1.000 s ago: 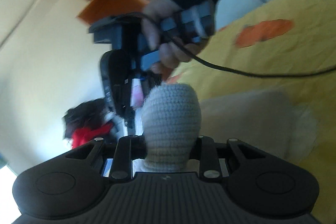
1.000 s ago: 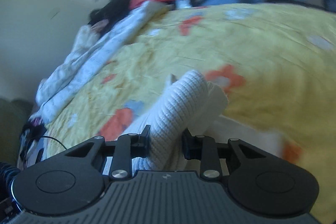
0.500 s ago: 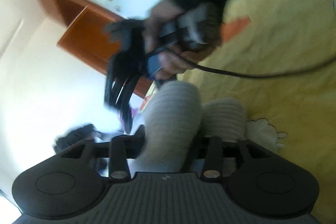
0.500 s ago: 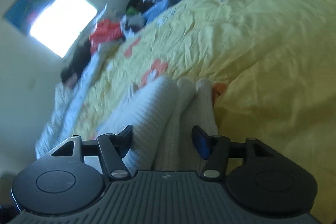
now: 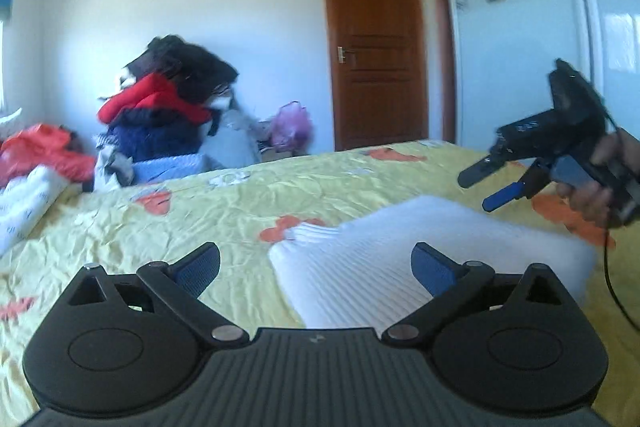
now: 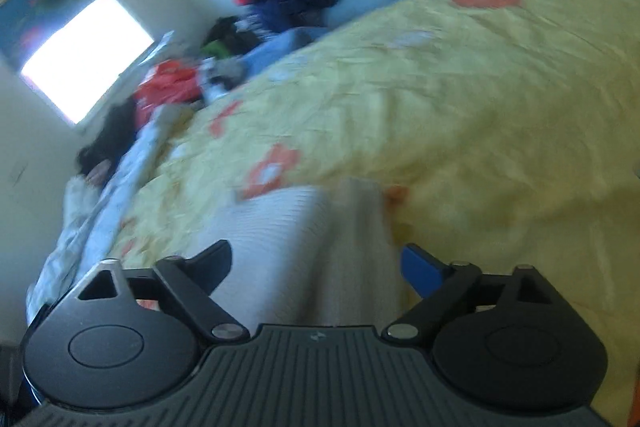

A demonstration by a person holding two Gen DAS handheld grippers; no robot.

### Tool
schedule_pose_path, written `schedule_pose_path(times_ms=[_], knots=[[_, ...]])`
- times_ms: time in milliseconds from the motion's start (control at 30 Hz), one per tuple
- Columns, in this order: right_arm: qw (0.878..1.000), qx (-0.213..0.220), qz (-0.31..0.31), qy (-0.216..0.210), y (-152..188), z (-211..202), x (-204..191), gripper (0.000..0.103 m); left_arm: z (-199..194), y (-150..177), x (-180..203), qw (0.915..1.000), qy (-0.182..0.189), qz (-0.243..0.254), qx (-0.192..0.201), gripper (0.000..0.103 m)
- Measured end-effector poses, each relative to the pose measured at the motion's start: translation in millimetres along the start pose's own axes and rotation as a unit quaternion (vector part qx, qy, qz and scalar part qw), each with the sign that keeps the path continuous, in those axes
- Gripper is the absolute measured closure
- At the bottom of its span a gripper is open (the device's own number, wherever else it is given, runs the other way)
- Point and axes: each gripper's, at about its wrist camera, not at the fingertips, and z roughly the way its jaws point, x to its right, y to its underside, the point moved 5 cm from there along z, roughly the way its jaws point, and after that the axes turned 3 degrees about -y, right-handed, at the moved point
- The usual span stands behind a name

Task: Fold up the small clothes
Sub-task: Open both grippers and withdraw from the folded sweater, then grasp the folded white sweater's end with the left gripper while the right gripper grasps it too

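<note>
White knit garment [image 5: 420, 247] lies on yellow bedspread [image 5: 240, 203].

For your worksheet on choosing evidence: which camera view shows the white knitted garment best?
The left wrist view: the white knitted garment lies sharp on the yellow bedspread, its ribbing and outline mostly visible. The right wrist view shows it blurred, partly cut off by the gripper body.

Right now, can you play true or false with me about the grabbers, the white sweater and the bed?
1. The white sweater lies on the yellow bedsheet. True.
2. The left gripper is squeezing the sweater. False: its jaws stand wide open and have just been opening, pads off the knit.
3. The right gripper is open. True.
4. The brown door stands wide open. False: it is closed.
5. The clothes pile is all white. False: red, black and blue.
</note>
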Motion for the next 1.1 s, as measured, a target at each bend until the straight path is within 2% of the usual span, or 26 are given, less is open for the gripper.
schedule_pose_path(times_ms=[67,100,200,267,333,367,400,433,467,533,600,700,733,767,800,833,867,900,933,1000,1100], knots=[[1.000,-0.021,-0.022,-0.007,-1,1,-15,0.017,11,1,12,1.0000,0.005,0.000,-0.008,0.000],[0.999,-0.032,-0.030,-0.002,-1,3,-18,0.022,12,5,16,0.9999,0.007,0.006,-0.011,0.000],[0.997,-0.066,-0.040,0.014,4,10,-20,0.030,14,20,44,0.9982,0.045,0.021,-0.035,0.000],[0.993,-0.101,-0.043,0.032,15,17,-17,0.030,19,31,52,0.9965,0.064,0.020,-0.049,0.000],[0.992,-0.111,-0.044,0.040,24,22,-16,0.031,25,37,57,0.9953,0.075,0.007,-0.062,0.000],[0.993,-0.108,-0.040,0.034,27,21,-16,0.037,26,38,58,0.9944,0.083,-0.002,-0.067,0.000],[0.994,-0.101,-0.044,0.026,29,18,-18,0.059,25,38,60,0.9938,0.087,-0.010,-0.068,0.000],[0.994,-0.098,-0.053,0.006,31,14,-24,0.077,25,36,61,0.9934,0.092,-0.013,-0.068,0.000],[0.993,-0.098,-0.058,-0.009,30,10,-29,0.081,22,33,63,0.9930,0.098,-0.011,-0.065,0.000],[0.992,-0.081,-0.098,-0.003,29,-6,-41,0.083,15,30,69,0.9920,0.114,-0.002,-0.054,0.000],[0.991,-0.070,-0.113,0.012,30,-19,-34,0.084,11,30,72,0.9892,0.137,-0.009,-0.053,0.000],[0.996,-0.076,-0.036,0.019,42,-13,11,0.085,18,39,71,0.9847,0.151,-0.048,-0.073,0.000],[0.998,-0.062,-0.017,0.010,44,-15,16,0.084,20,41,67,0.9828,0.153,-0.067,-0.079,0.000],[0.999,-0.051,-0.005,0.005,47,-17,17,0.078,22,41,59,0.9797,0.155,-0.093,-0.087,0.000],[0.999,-0.039,0.002,0.006,49,-18,16,0.065,24,41,52,0.9769,0.155,-0.116,-0.092,0.000],[0.999,-0.032,0.004,0.009,52,-17,15,0.057,26,40,42,0.9731,0.154,-0.141,-0.096,0.000],[0.999,-0.026,0.011,0.014,54,-16,14,0.039,30,40,31,0.9685,0.154,-0.168,-0.101,0.000],[0.999,-0.023,0.018,0.019,55,-17,13,0.028,35,39,20,0.9626,0.152,-0.197,-0.108,0.000],[0.999,-0.024,0.030,0.027,53,-21,14,0.011,41,39,9,0.9561,0.151,-0.223,-0.116,0.000],[0.999,0.000,0.048,0.012,45,-30,17,0.009,58,44,-14,0.9340,0.155,-0.290,-0.140,0.000],[0.996,0.047,0.075,-0.010,26,-38,31,0.002,92,58,-39,0.8906,0.158,-0.386,-0.182,0.000]])
